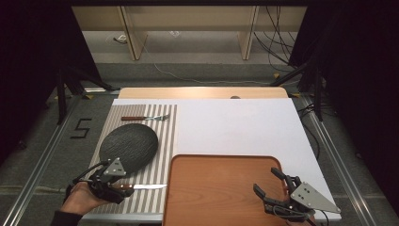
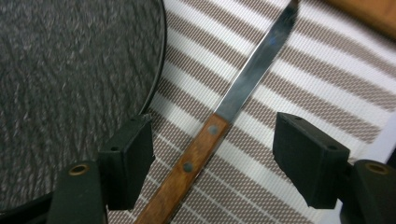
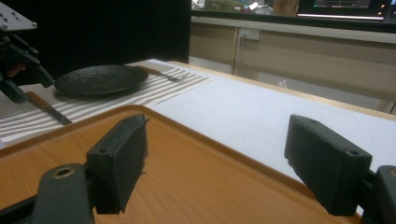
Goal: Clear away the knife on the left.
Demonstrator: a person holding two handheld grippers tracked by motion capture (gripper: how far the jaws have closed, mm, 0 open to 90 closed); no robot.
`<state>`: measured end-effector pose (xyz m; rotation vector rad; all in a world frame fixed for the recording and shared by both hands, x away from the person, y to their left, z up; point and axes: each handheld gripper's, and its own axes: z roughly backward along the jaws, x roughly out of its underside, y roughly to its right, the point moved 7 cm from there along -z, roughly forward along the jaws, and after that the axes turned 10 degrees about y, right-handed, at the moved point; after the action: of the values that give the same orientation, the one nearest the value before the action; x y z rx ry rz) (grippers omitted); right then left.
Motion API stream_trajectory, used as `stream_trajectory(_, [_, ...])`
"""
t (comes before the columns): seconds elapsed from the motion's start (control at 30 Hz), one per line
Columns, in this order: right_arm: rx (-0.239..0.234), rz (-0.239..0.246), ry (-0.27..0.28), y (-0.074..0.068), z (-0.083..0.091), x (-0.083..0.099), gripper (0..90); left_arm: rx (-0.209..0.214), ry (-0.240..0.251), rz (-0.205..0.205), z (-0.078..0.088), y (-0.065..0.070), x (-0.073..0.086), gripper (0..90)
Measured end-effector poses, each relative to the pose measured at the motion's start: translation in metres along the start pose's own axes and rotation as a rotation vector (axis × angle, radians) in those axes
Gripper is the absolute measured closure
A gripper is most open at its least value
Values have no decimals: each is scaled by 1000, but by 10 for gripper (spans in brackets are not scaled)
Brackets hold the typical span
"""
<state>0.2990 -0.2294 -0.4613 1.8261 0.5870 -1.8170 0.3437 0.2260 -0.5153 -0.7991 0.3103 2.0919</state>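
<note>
A knife [image 1: 143, 187] with a wooden handle lies on the striped placemat [image 1: 162, 136], its blade pointing right toward the tray. My left gripper [image 1: 123, 189] stands over the handle. In the left gripper view the handle [image 2: 187, 168] lies between the two pads with a gap on each side, so the left gripper [image 2: 212, 158] is open. The dark oval plate [image 1: 128, 147] sits just beyond it, and a fork [image 1: 146, 117] lies at the mat's far edge. My right gripper [image 1: 266, 180] hovers open over the wooden tray [image 1: 216, 188], with nothing between its pads.
A white sheet [image 1: 235, 127] covers the table right of the placemat. The tray takes up the near middle and its rim [image 3: 154, 114] rises slightly. Metal rails run along both table sides, with cables on the floor at the far right.
</note>
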Motion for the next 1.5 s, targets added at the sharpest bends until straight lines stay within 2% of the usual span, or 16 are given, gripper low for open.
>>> stream_trajectory(0.13, [0,-1,0,0,0,0,223,-1,-52,-18,-5,-1,2,315])
stream_trajectory(0.27, [0,-1,-2,0,0,0,224,-12,-77,-36,-7,-3,4,356])
stream_trajectory(0.4, [1,-2,-3,0,0,1,224,-1,-93,-47,-7,-3,4,397])
stream_trajectory(0.53, [-2,2,-4,-1,0,0,224,-4,-116,-16,-6,-5,5,421])
stream_trajectory(0.67, [-3,3,-6,-1,-1,1,224,-4,-135,-22,-9,-5,6,451])
stream_trajectory(0.83, [-6,4,-1,-1,0,0,224,7,-160,2,-15,-4,6,472])
stream_trajectory(1.0, [-6,5,0,-1,0,0,225,11,-176,-2,-16,-5,8,521])
stream_trajectory(1.07, [-6,5,-2,-1,-1,0,226,10,-178,17,-16,-5,8,544])
stream_trajectory(1.33, [-11,9,-4,-2,-1,1,228,2,-205,2,-16,-1,7,630])
stream_trajectory(1.5, [-6,12,-7,-2,-1,1,232,-3,-225,16,-17,1,5,674])
